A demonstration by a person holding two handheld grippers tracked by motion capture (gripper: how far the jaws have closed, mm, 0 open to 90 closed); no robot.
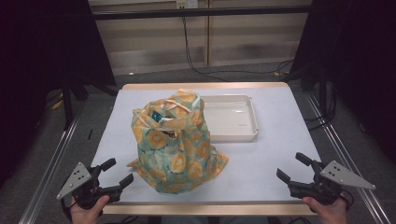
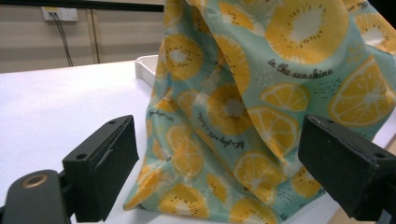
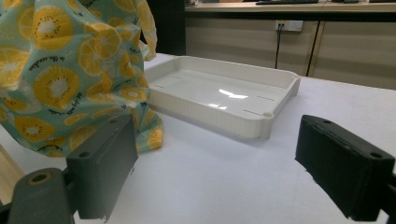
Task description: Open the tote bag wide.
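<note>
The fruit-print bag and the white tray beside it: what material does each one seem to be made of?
The fruit-print bag looks like thin woven fabric, or possibly a coated cloth, with a matt finish: it creases, slumps in soft folds and shows no hard edges. The white tray looks like moulded plastic with a smooth, slightly glossy finish: its rim is rigid with rounded corners, and the bottom reflects the ceiling light.

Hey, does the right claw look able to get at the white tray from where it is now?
Probably yes. The right claw is open and holds nothing, and bare table lies between it and the white tray. The fruit-print bag stands beside the tray's left side, off that path.
</note>
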